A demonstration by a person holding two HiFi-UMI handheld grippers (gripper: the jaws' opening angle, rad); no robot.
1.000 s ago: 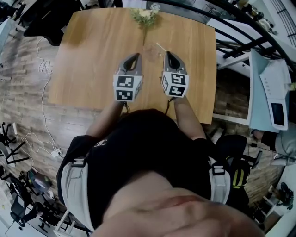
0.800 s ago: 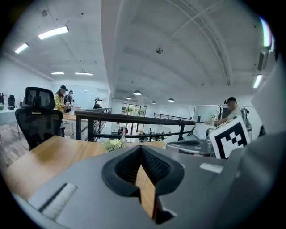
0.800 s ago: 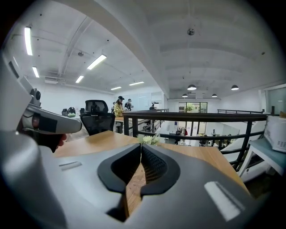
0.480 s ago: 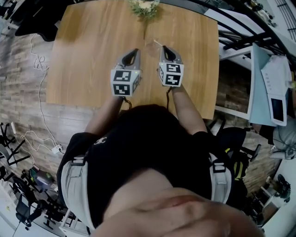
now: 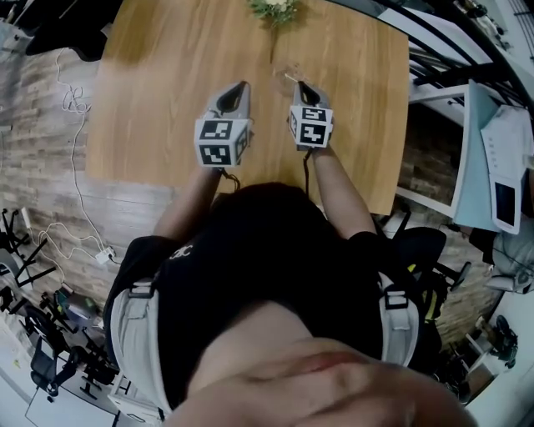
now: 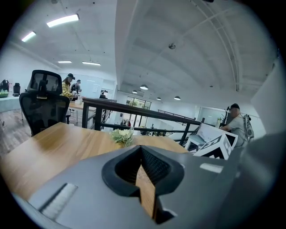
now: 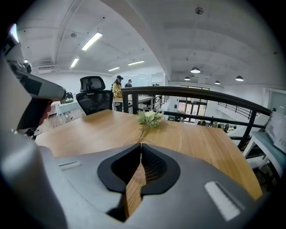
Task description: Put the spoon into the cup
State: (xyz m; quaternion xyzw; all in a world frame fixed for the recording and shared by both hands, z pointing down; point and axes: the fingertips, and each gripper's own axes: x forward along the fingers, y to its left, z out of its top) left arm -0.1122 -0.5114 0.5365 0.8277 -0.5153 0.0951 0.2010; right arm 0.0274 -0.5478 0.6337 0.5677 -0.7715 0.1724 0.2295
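A clear glass cup [image 5: 286, 73] stands on the wooden table [image 5: 167, 100], hard to make out. A thin pale spoon handle [image 5: 293, 78] shows at its right side; I cannot tell whether it lies in the cup or beside it. My right gripper [image 5: 300, 86] is shut and empty, its tips just short of the cup. The cup's faint rim [image 7: 129, 142] curves right beyond those tips [image 7: 140, 147]. My left gripper [image 5: 242, 86] hovers to the cup's left, shut on nothing. In the left gripper view [image 6: 140, 150] neither cup nor spoon shows.
A small bunch of pale flowers [image 5: 275, 8] with a long stem lies at the table's far edge [image 7: 149, 118]. A black office chair [image 6: 44, 105] and a dark railing [image 7: 201, 96] stand beyond. White equipment [image 5: 505, 167] sits to the right, off the table.
Both grippers have shifted slightly forward over the table, and the right one has closed in on the cup. Both stay shut and empty.
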